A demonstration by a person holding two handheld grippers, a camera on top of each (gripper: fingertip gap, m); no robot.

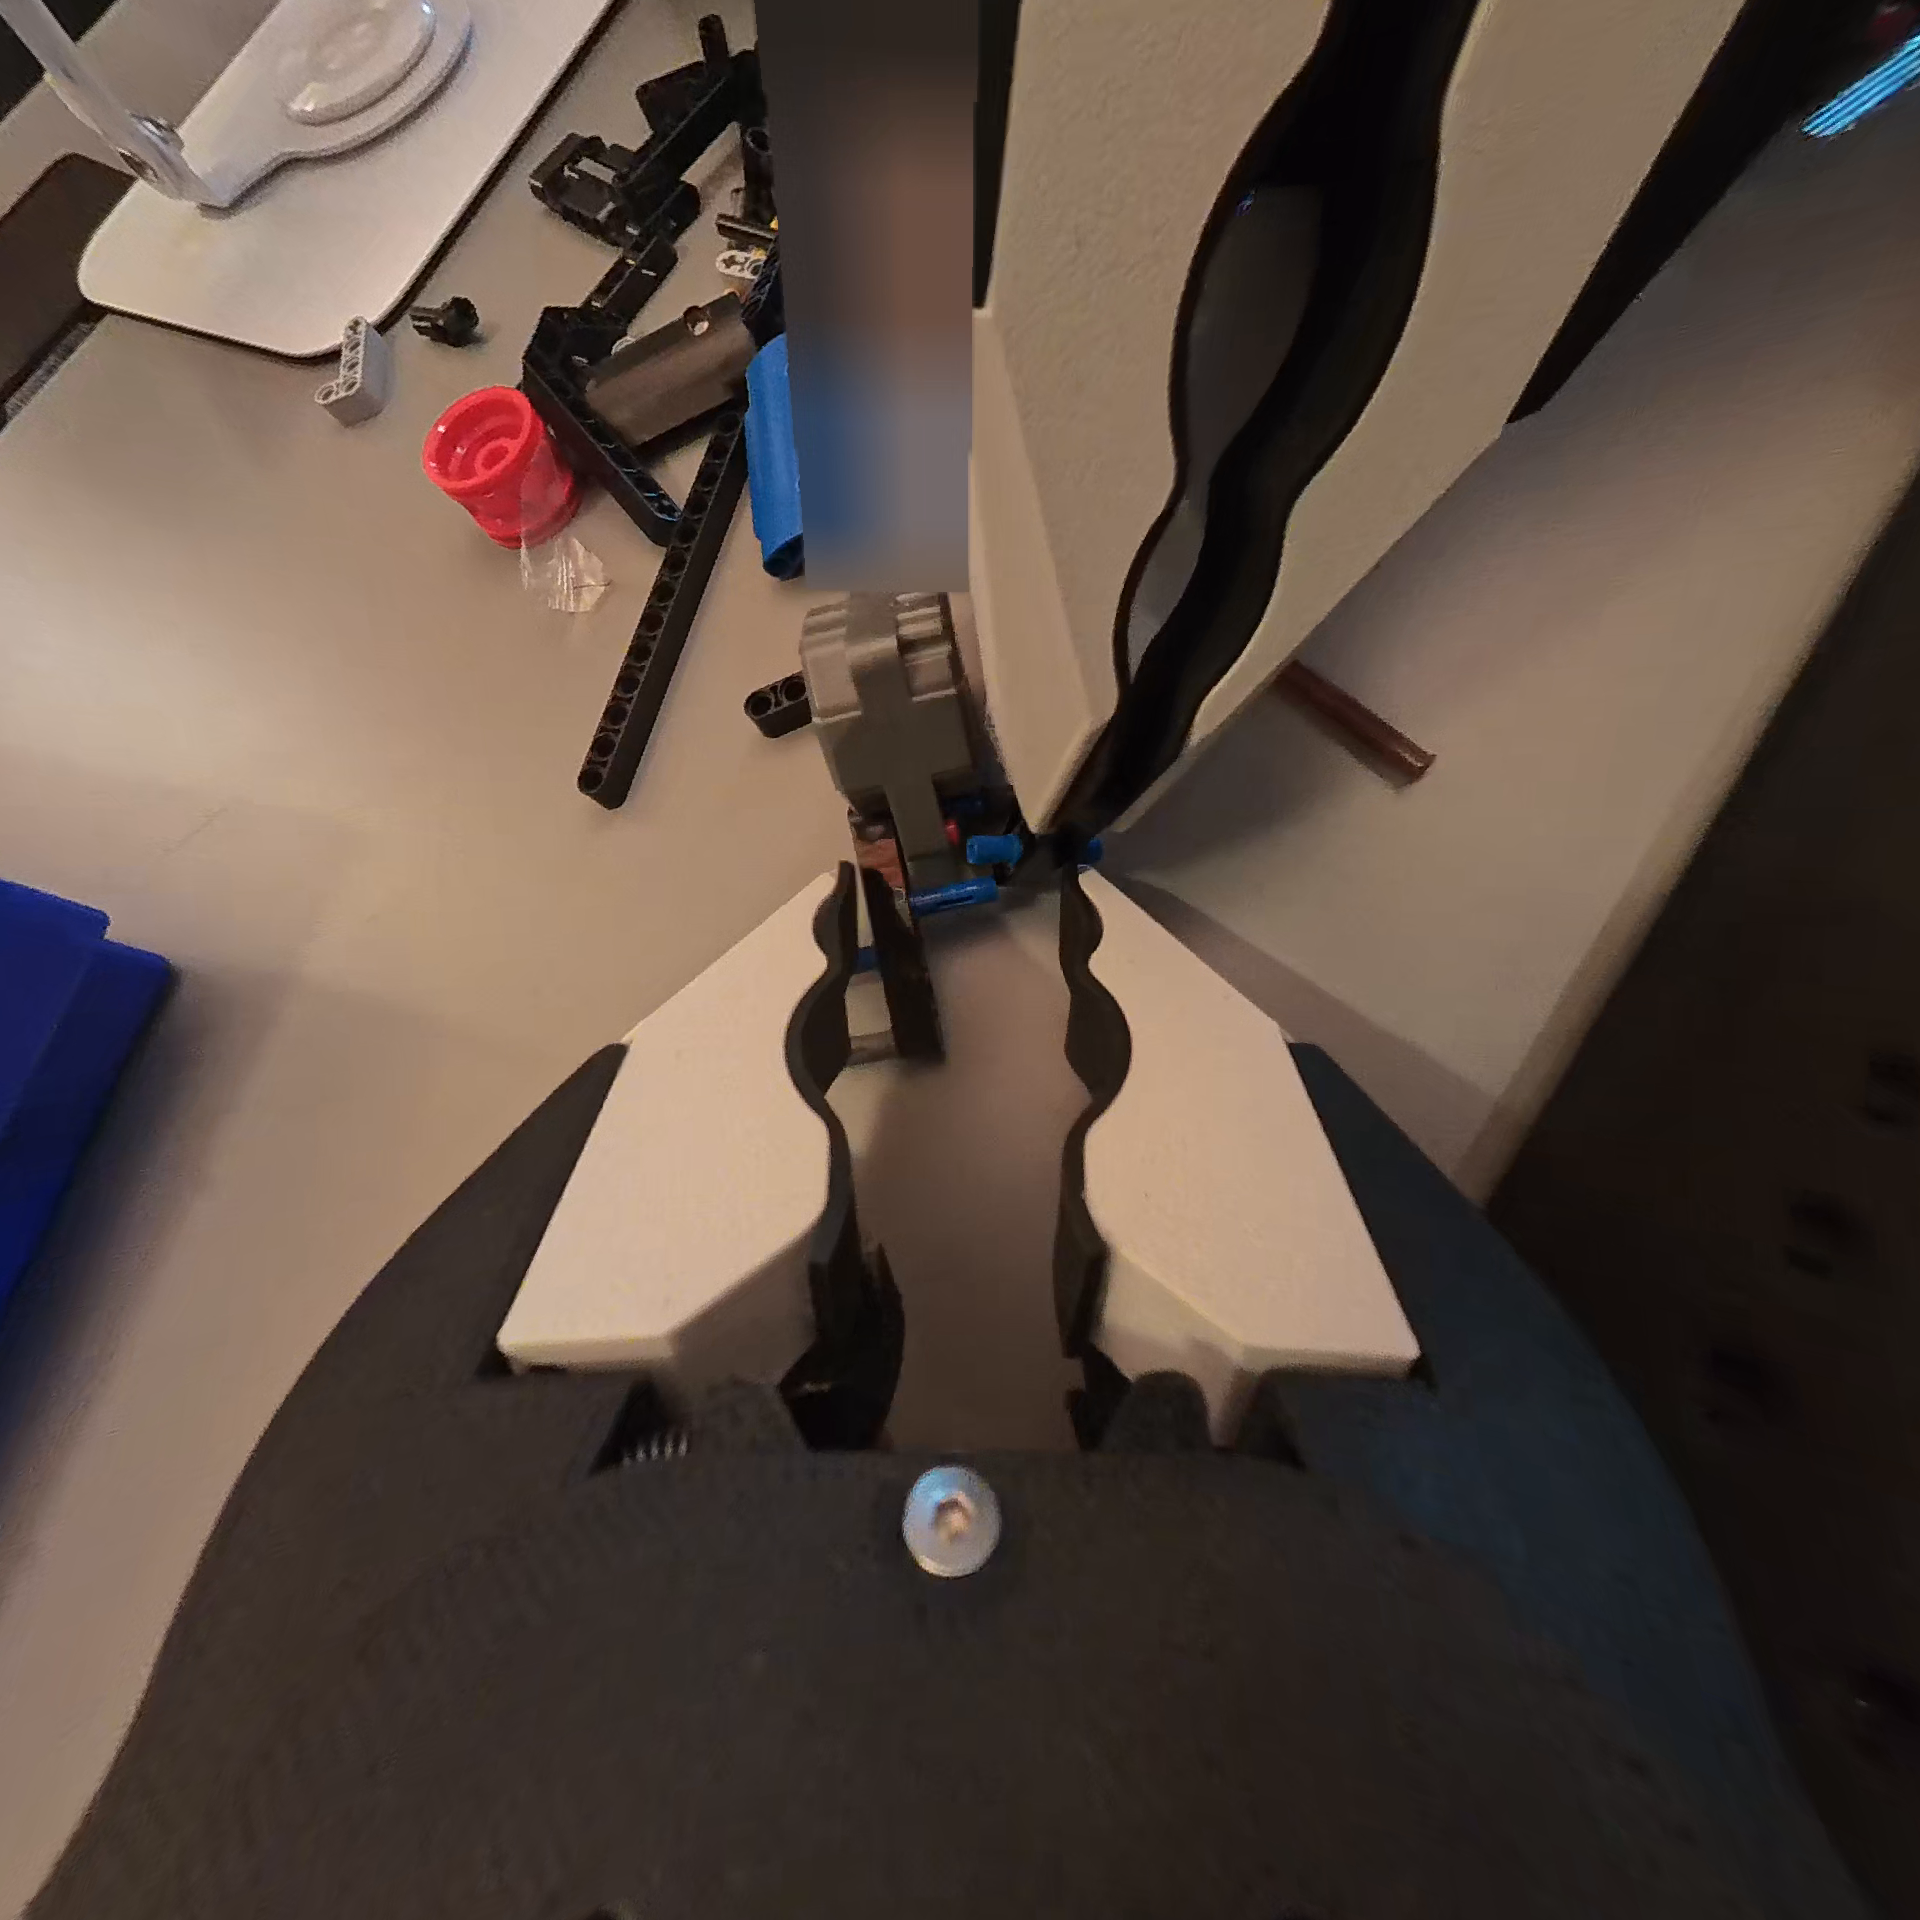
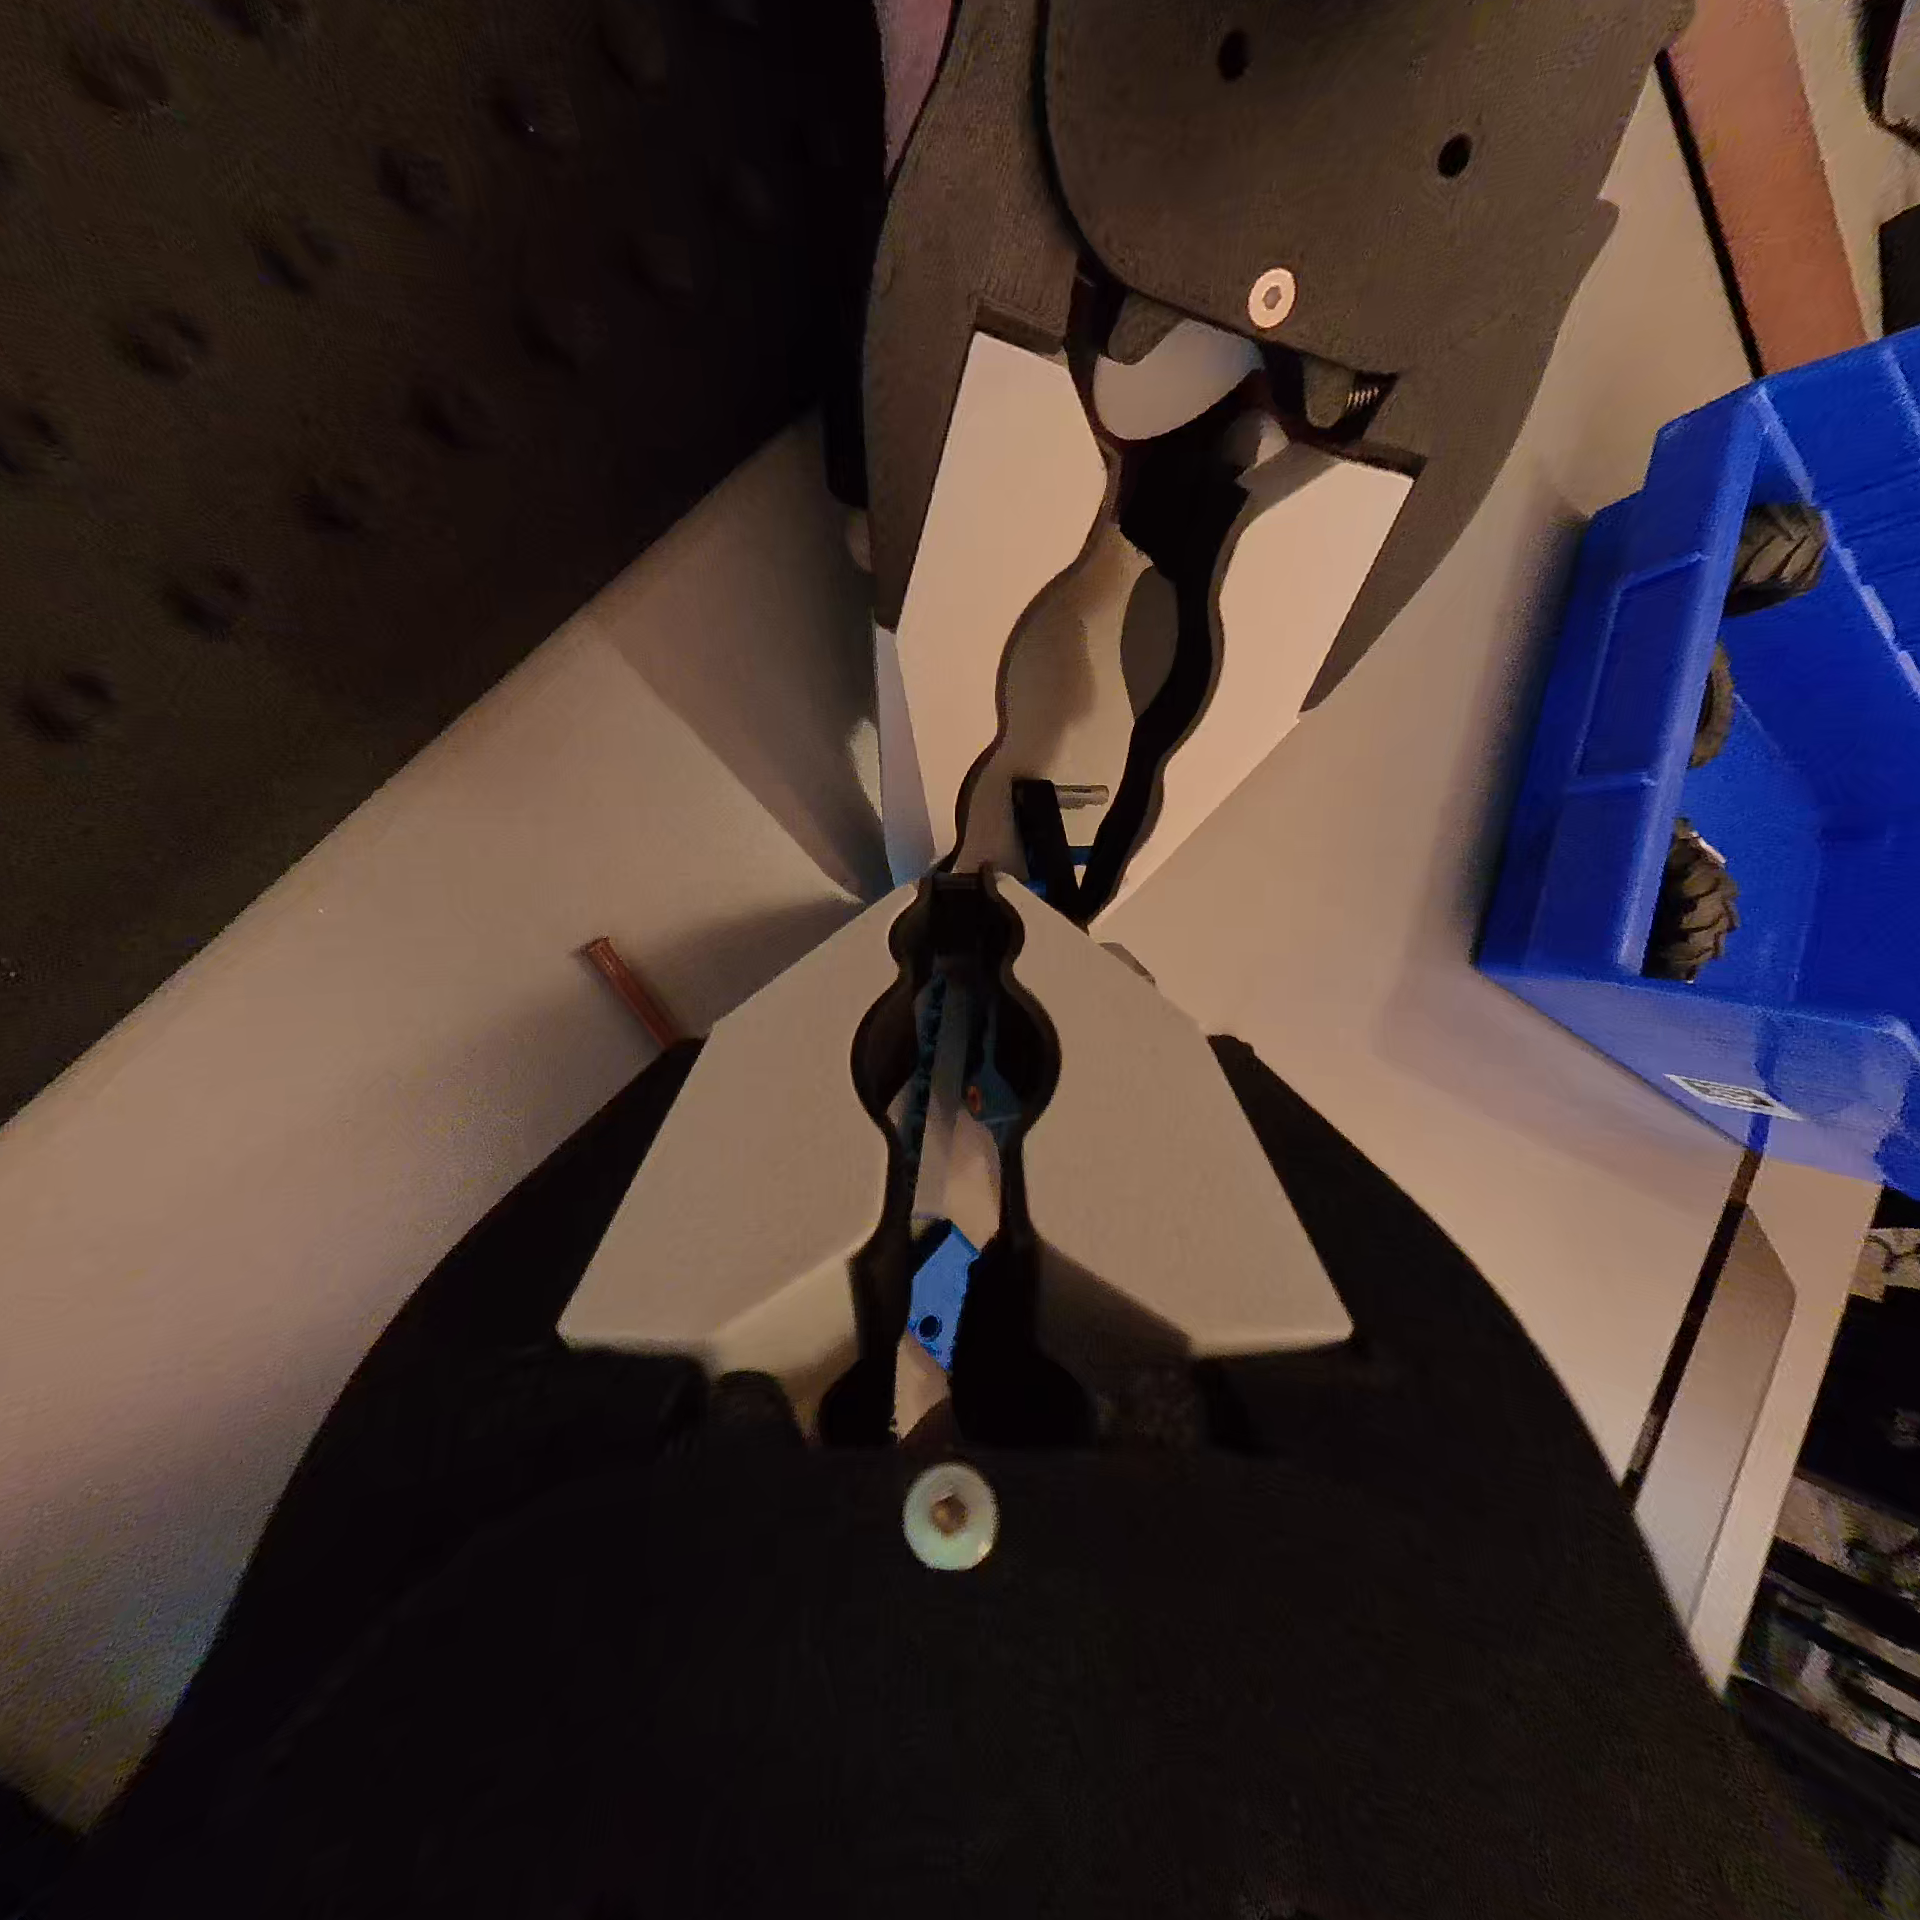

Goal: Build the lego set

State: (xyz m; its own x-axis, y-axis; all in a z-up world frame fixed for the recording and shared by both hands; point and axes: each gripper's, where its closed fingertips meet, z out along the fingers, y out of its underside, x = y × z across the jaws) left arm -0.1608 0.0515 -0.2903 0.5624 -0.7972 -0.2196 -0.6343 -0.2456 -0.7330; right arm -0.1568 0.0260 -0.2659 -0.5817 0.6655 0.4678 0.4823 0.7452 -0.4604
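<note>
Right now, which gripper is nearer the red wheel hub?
Left. The left gripper sits just below and right of the red wheel hub; the right gripper comes in from farther right, beyond the grey motor block.

The pale desk (image 1: pixel 260 727) fills the ground around the left claw (image 1: pixel 956 883). Far ahead of that claw and to its left, a white flat stand base (image 1: pixel 312 208) lies on the desk, with a clear upright rising from it. Nearer, ahead-left, lies a crumpled scrap of clear plastic (image 1: pixel 566 577). A blue bin (image 1: pixel 62 1039) sits at the left, level with the claw's fingers. Ahead-right, a thin brown stick (image 1: pixel 1361 732) lies near the desk's edge.

That stick lies just left of the right claw (image 2: pixel 956 883). Beyond the desk's edge on that side is a dark dimpled panel (image 2: pixel 260 416). The blue bin stands well to the right.
</note>
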